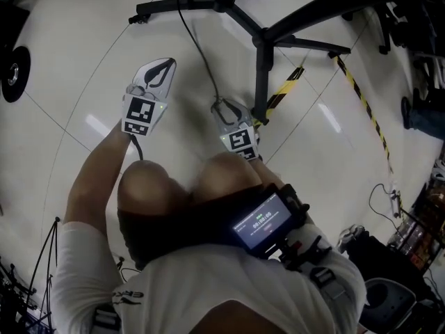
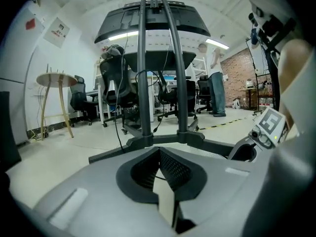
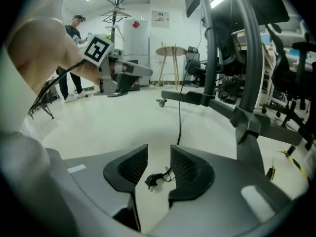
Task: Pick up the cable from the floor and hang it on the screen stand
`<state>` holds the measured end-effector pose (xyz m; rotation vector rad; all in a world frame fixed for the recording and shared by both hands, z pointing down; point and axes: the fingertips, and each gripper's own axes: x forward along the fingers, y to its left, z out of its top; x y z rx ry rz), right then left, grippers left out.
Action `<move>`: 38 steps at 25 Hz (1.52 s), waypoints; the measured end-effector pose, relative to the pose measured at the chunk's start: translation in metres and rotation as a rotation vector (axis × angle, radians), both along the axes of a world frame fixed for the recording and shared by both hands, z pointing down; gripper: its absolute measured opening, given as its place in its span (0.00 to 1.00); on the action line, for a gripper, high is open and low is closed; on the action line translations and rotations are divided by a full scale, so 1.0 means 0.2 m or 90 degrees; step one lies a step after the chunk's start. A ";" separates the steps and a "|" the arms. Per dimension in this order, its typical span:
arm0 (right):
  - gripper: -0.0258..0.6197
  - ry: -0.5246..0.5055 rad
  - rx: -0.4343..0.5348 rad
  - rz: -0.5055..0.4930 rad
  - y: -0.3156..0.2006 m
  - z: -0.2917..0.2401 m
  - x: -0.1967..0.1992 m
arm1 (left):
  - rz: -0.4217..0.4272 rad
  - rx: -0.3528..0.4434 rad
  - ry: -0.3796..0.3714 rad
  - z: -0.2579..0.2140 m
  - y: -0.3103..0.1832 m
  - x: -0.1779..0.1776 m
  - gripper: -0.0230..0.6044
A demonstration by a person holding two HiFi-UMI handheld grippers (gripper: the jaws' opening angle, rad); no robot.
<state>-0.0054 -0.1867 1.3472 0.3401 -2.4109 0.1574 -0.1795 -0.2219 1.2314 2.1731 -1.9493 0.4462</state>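
A thin black cable (image 1: 198, 47) trails across the pale floor from the black screen stand (image 1: 261, 40) toward me. Its plug end (image 3: 152, 179) lies on the floor between the jaws of my right gripper (image 3: 159, 154), which stands open and low over it; the pads do not press on it. The cord (image 3: 178, 117) runs away from the jaws toward the stand's leg (image 3: 247, 122). In the head view the right gripper (image 1: 224, 105) sits at the cable's end. My left gripper (image 1: 165, 65) is to its left, shut and empty. It faces the stand's base (image 2: 148, 142).
Yellow-and-black tape strips (image 1: 361, 92) cross the floor right of the stand. Office chairs (image 2: 81, 100), a round wooden table (image 2: 57, 78) and desks stand beyond it. A person (image 2: 216, 83) is far off by the brick wall. A tripod (image 1: 28, 270) is at my lower left.
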 end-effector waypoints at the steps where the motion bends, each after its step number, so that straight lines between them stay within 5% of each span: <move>1: 0.29 0.017 -0.002 -0.010 0.02 0.05 0.01 | 0.003 -0.004 0.001 0.01 0.01 0.01 0.04; 13: 0.34 0.144 -0.036 -0.002 0.12 0.46 0.09 | -0.007 -0.020 0.011 0.09 0.15 0.00 0.04; 19: 0.27 0.169 -0.042 0.002 0.12 0.50 0.09 | -0.010 -0.024 0.015 0.12 0.17 -0.01 0.04; 38: 0.23 0.065 0.006 -0.002 -0.10 -0.07 -0.05 | -0.018 0.001 -0.008 -0.11 0.00 -0.04 0.04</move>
